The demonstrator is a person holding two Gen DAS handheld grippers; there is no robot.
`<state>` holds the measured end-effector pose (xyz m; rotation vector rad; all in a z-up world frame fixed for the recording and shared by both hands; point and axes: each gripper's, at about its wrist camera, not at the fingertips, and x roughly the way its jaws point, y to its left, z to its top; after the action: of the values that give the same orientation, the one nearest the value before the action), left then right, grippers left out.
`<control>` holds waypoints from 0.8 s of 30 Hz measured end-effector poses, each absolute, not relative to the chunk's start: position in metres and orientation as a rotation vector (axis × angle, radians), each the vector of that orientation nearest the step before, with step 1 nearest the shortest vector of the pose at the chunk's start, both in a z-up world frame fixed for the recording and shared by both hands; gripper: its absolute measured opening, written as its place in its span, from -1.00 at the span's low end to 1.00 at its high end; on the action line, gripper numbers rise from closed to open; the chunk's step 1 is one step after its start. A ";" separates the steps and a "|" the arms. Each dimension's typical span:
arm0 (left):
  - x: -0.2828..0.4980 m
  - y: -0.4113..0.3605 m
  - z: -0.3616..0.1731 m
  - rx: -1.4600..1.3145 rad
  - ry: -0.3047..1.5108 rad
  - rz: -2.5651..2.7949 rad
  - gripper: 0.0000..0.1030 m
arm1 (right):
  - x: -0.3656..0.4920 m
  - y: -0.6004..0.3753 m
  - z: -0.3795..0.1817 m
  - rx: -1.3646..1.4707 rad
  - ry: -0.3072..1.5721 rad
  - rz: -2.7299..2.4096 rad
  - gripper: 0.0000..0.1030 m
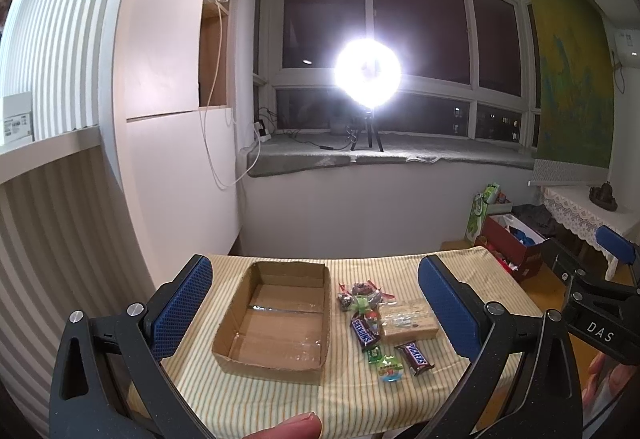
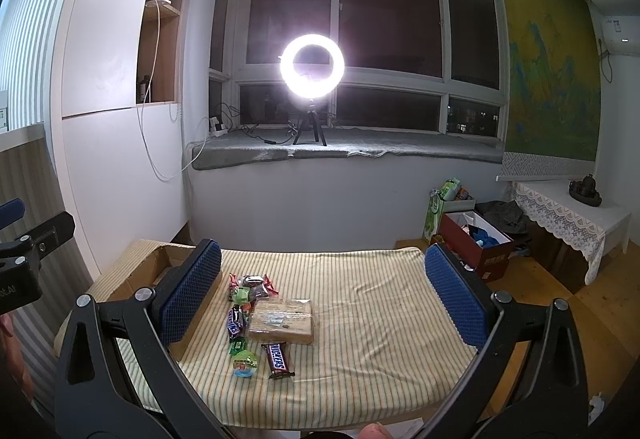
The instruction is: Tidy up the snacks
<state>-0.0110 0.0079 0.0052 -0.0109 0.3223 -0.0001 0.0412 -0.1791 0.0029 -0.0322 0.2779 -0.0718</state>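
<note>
An empty open cardboard box (image 1: 276, 319) sits on the striped tablecloth (image 1: 360, 395). To its right lies a cluster of snacks: two Snickers bars (image 1: 414, 358), a clear pack of biscuits (image 1: 408, 321), green and red candies (image 1: 362, 297) and a small green jelly cup (image 1: 390, 367). My left gripper (image 1: 316, 309) is open and empty, held above the table's near edge. In the right wrist view the snacks (image 2: 272, 319) lie left of centre and the box (image 2: 160, 271) is partly hidden by a finger. My right gripper (image 2: 324, 295) is open and empty.
A bright ring light (image 1: 368, 69) on a tripod stands on the windowsill. A red box (image 2: 476, 243) and a green bag (image 2: 440, 207) sit on the floor at the right, beside a lace-covered side table (image 2: 568, 215). White walls close the left side.
</note>
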 end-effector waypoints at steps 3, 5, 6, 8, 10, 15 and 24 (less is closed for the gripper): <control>-0.012 0.007 0.006 -0.009 0.320 -0.001 0.99 | 0.040 -0.180 0.003 -0.032 0.275 -0.074 1.00; -0.013 0.007 0.007 -0.008 0.319 -0.001 0.99 | 0.040 -0.181 0.003 -0.033 0.274 -0.075 1.00; -0.013 0.007 0.007 -0.007 0.317 -0.002 0.99 | 0.040 -0.181 0.002 -0.033 0.275 -0.075 1.00; -0.013 0.008 0.008 -0.008 0.317 -0.002 0.99 | 0.038 -0.181 0.003 -0.033 0.274 -0.077 1.00; -0.013 0.008 0.008 -0.006 0.315 -0.002 0.99 | 0.038 -0.181 0.003 -0.034 0.275 -0.076 1.00; -0.013 0.008 0.008 -0.006 0.312 0.000 0.99 | 0.038 -0.181 0.003 -0.034 0.275 -0.076 1.00; -0.014 0.008 0.008 -0.004 0.312 0.001 0.99 | 0.039 -0.181 0.002 -0.032 0.276 -0.077 1.00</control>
<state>-0.0140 0.0076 0.0085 -0.0040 0.3118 0.0012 0.0387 -0.1812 0.0019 -0.0325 0.2760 -0.0767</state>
